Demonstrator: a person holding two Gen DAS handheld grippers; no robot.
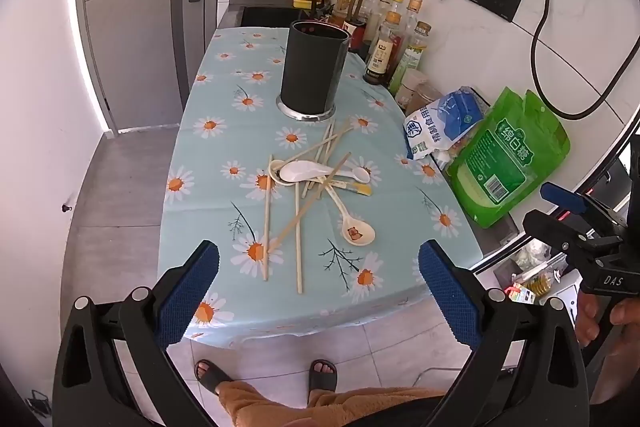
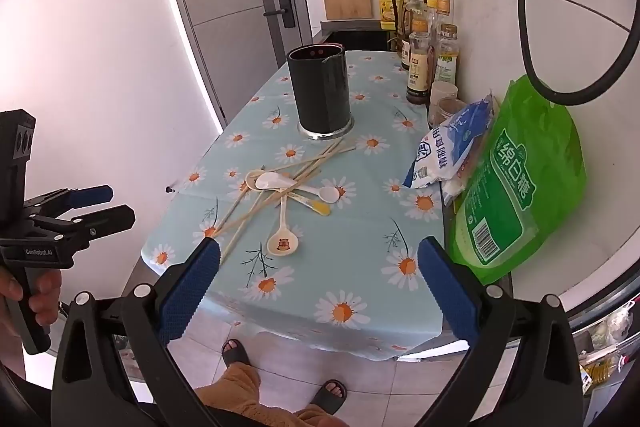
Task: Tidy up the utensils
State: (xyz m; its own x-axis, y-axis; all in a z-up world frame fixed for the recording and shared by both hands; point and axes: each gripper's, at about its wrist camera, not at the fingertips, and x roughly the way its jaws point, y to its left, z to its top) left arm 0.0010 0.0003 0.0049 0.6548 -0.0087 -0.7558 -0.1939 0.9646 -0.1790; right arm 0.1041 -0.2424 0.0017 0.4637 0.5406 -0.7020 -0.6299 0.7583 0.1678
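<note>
- Two pairs of tongs, the left tongs (image 1: 318, 297) and the right tongs (image 2: 318, 297), are hanging spread wide and pinching nothing, both tilting down over the near edge of the worktop (image 1: 224, 131).
- Nothing is being gripped yet, so the sorting is looking unstarted.
- Just beyond the tongs, the chopsticks (image 1: 298, 227) and spoons (image 1: 306, 171) are lying crossed in a loose heap in the middle of the worktop; one spoon with a bear picture (image 2: 283, 243) is lying nearest.
- Further back, the dark holder (image 1: 314, 67) is standing upright, well apart from the tongs.
- Next move, as I judge it: one pair lowering onto a single loose utensil at the heap's edge, closing across its handle, then carrying it to the holder.
</note>
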